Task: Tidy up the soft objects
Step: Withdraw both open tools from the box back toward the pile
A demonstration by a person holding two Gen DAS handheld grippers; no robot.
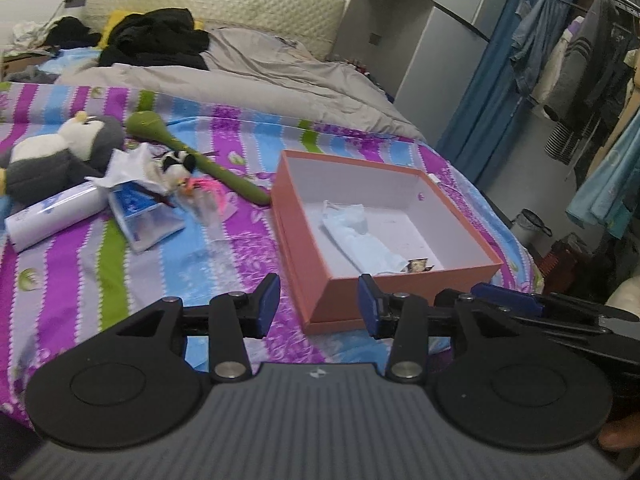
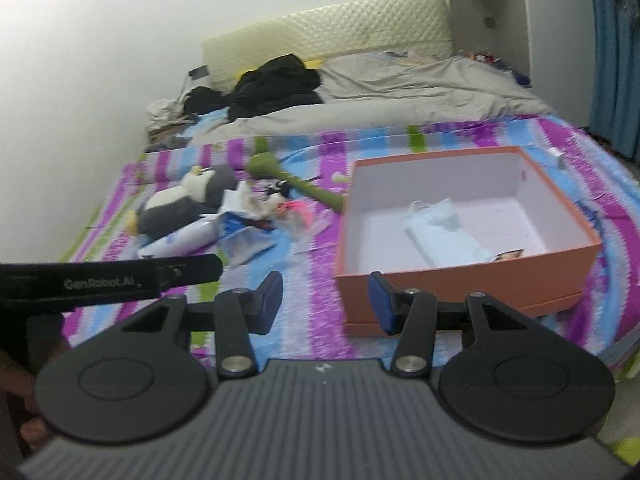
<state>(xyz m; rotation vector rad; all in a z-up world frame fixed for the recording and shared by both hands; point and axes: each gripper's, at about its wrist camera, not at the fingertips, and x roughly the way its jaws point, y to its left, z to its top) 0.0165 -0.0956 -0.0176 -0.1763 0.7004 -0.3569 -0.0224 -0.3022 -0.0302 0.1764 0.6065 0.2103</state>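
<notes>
We hold our left gripper (image 1: 319,306) and right gripper (image 2: 325,303) wide apart, gripping nothing. At middle left of the right view, we read "GenRobot.AI". The orange box (image 1: 404,292) sits at center right.

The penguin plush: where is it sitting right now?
The penguin plush lies on the striped bedsheet at the left of both wrist views, beside the green plush toy and well left of the orange box.

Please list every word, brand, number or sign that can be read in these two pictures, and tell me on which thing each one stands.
"GenRobot.AI": white letters on the black side of the left tool, seen from the right wrist view.
A small pale logo on the grey body of the right tool: too small to read.
Blue print on the white tissue packs: too blurred to read.
</notes>
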